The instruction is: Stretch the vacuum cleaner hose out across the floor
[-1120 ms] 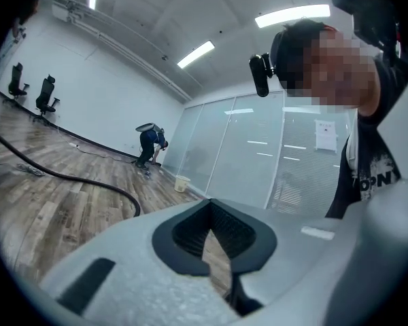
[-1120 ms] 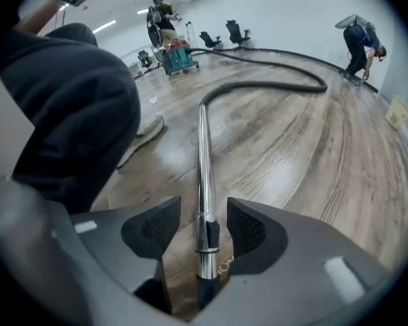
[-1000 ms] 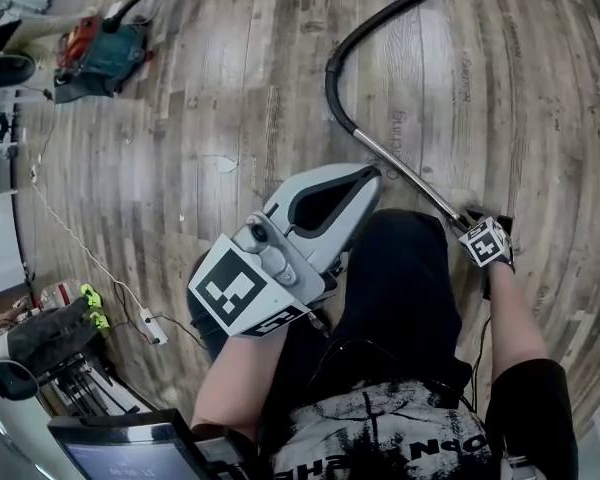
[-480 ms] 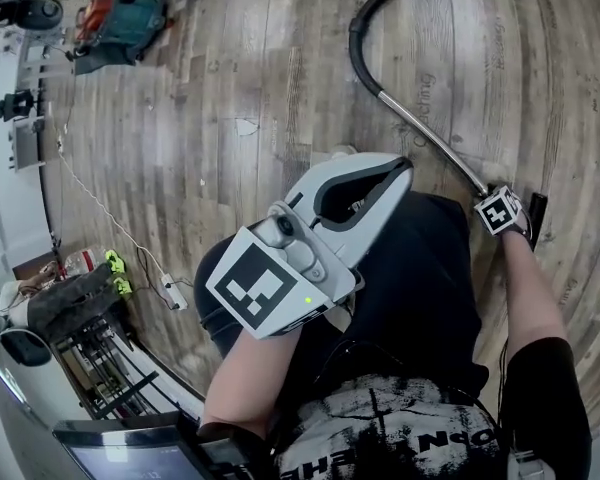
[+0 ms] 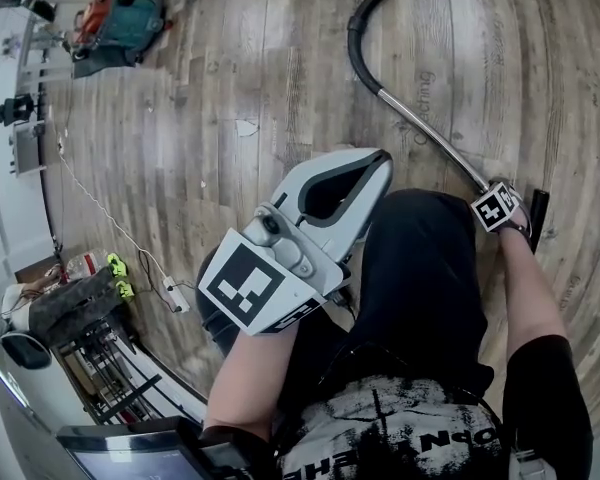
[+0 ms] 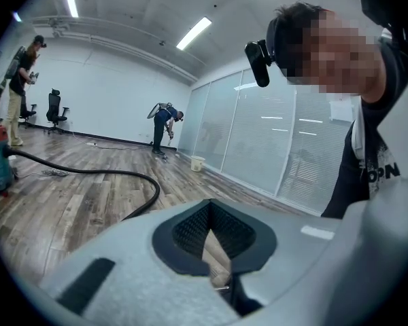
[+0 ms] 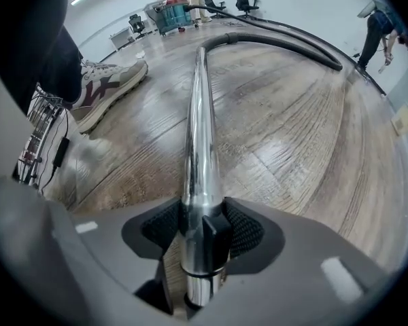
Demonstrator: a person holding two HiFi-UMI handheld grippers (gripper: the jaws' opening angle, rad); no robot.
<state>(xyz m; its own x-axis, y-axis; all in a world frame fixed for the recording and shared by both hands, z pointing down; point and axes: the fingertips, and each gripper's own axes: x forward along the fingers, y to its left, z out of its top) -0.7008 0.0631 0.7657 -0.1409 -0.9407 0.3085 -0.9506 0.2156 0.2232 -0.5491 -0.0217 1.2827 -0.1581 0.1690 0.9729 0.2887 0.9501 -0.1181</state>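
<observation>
Jaws of the right gripper [image 7: 202, 231] clamp the hose's chrome wand [image 7: 198, 128] at near right; the black hose [image 5: 364, 30] still curves. Left gripper [image 6: 214, 246] jaws are together, empty. The next move probably calls for pulling the hose straight.

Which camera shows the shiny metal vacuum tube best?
The right gripper view: the metal tube fills the centre, clamped in the right gripper and running up to the black hose. The head view shows it small, a thin slanted line. The left gripper view shows only hose, no tube.
</observation>
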